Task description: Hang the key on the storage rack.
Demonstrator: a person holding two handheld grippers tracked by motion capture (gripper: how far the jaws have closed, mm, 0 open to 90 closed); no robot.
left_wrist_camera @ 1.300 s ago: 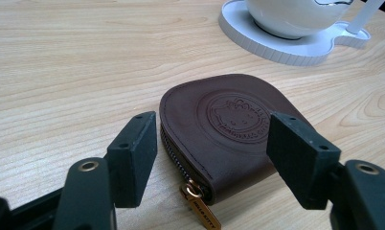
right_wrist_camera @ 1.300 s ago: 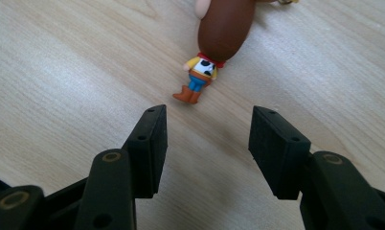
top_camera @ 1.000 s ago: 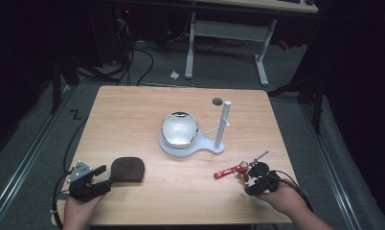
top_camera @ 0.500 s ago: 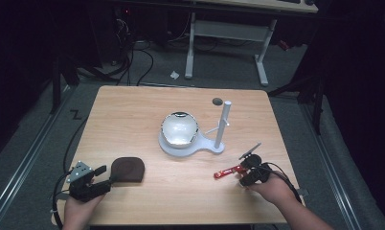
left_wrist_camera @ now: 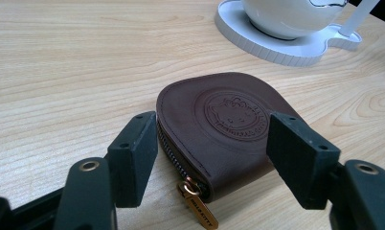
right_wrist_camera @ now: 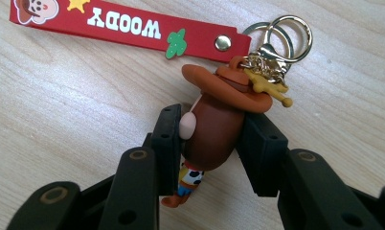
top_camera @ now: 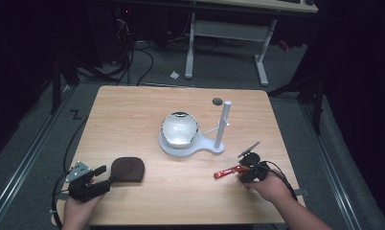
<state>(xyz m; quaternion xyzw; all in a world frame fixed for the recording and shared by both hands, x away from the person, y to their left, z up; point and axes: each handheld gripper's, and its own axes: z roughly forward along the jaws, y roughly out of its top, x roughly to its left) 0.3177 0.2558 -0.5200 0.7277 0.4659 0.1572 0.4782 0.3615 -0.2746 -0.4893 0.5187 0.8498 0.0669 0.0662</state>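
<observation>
Reading "WOODY": red keychain strap (right_wrist_camera: 128,24)

I am looking along my right tool (right_wrist_camera: 209,139), and its two black jaws have just been closing; they are now pressing on either side of the small brown rubber cowboy figure (right_wrist_camera: 214,129) of a keychain. The figure is lying on the pale wooden surface (right_wrist_camera: 75,129), its orange-brown hat (right_wrist_camera: 226,86) pointing away from me. From the hat, a short gold chain (right_wrist_camera: 265,72) is running to two silver key rings (right_wrist_camera: 281,33). A flat red rubber strap (right_wrist_camera: 128,24) with white "WOODY" lettering is stretching off to the left, fixed near the rings by a silver rivet (right_wrist_camera: 222,42).
</observation>
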